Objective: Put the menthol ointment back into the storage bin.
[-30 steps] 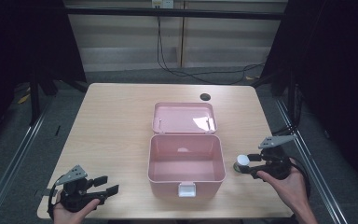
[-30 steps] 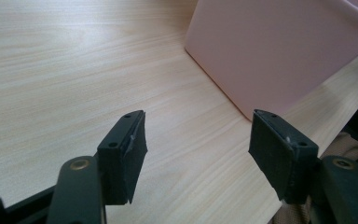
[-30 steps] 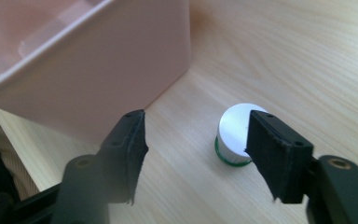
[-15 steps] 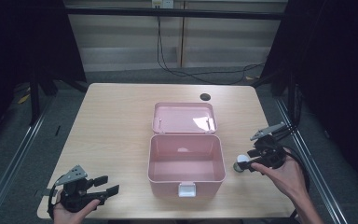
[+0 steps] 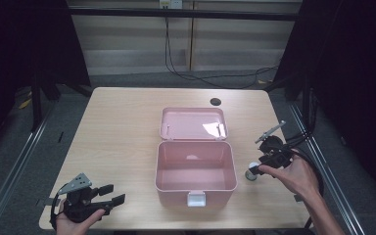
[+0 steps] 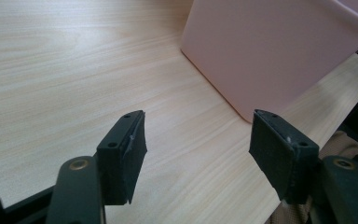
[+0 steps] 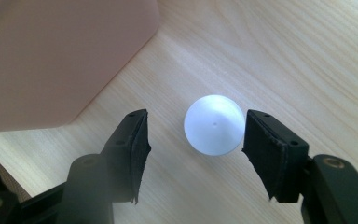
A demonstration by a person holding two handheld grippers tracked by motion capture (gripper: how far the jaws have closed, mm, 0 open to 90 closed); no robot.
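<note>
Right tongs [image 7: 193, 140] astride white ball [image 7: 213, 124], beside pink box [image 7: 51, 56]

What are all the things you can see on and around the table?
storage box: one, pink, open and empty, middle of the table, lid laid back behind it, white latch at the front.
cap: one, white, round, on the table just right of the box, between the right gripper's jaws.
table: one, light wood.
grommet hole: one, black, far edge of the table.
cables: a few, black, on the floor behind the table.
left gripper: one, black, open, near left corner, held by a hand.
right gripper: one, black, open around the cap, held by a hand.
</note>
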